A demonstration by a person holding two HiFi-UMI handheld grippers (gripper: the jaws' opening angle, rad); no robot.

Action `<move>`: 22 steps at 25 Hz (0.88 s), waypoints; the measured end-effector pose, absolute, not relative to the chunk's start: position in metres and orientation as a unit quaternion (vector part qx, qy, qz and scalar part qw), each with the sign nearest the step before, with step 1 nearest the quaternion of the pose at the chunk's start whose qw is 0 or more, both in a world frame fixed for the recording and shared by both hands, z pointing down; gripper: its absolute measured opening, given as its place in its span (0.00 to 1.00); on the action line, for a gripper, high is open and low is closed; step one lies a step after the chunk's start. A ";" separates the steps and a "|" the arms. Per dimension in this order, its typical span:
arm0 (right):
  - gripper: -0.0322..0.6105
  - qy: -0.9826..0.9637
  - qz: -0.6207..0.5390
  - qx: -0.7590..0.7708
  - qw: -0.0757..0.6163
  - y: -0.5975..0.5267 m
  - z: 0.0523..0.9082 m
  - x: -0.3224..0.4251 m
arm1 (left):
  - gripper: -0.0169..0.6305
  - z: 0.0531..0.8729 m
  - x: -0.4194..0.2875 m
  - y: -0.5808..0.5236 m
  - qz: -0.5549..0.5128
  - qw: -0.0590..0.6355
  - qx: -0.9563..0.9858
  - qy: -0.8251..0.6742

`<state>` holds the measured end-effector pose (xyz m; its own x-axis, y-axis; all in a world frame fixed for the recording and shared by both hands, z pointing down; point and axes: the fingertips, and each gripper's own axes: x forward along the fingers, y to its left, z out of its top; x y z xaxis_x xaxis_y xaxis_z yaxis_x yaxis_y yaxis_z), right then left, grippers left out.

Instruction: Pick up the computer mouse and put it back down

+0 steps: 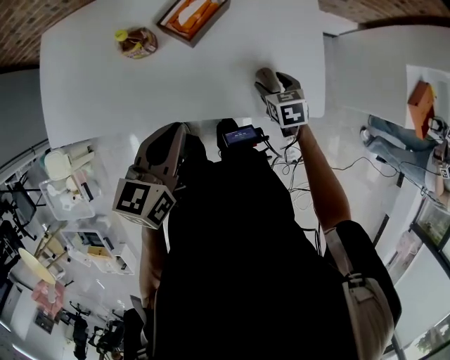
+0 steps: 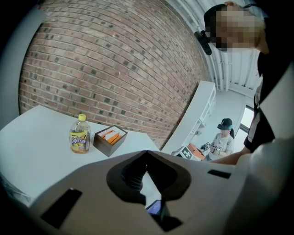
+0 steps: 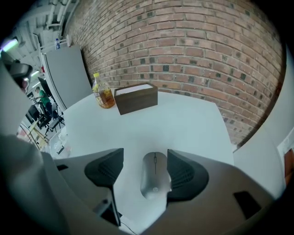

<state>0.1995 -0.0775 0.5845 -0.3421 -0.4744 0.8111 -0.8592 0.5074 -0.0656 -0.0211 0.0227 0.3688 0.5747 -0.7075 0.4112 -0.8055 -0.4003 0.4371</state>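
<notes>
A silver computer mouse (image 3: 155,176) lies flat on the white table (image 3: 183,124) near its front edge. My right gripper (image 3: 144,165) is open around it: the right pad touches the mouse's side and the left pad stands well apart. In the head view this right gripper (image 1: 267,79) rests low over the table's (image 1: 176,77) near right corner and hides the mouse. My left gripper (image 2: 147,158) is shut on nothing and hangs off the table, below its front edge, close to the person's body (image 1: 167,140).
A yellow-capped drink bottle (image 1: 137,42) (image 3: 104,95) and a dark box with orange contents (image 1: 193,17) (image 3: 136,97) stand at the table's far side. A second white table (image 1: 373,70) with an orange object (image 1: 422,102) stands to the right. Cables (image 1: 295,165) lie on the floor.
</notes>
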 end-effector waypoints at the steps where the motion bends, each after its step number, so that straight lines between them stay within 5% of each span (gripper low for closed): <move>1: 0.53 -0.782 0.248 0.428 0.379 -0.077 0.580 0.198 | 0.05 0.368 -0.021 0.022 0.080 0.304 0.835 -0.451; 14: 0.52 -0.820 0.210 0.412 0.337 -0.057 0.510 0.163 | 0.05 0.365 -0.024 0.011 0.073 0.292 0.857 -0.418; 22: 0.39 -0.835 0.192 0.424 0.293 -0.048 0.465 0.148 | 0.05 0.357 -0.028 0.005 0.064 0.281 0.869 -0.402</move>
<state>0.1480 -0.0481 0.4648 -0.4696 -0.5953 0.6520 -0.8201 0.5676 -0.0725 -0.0280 0.0055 0.3571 0.6683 -0.6629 0.3374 -0.7351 -0.5192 0.4360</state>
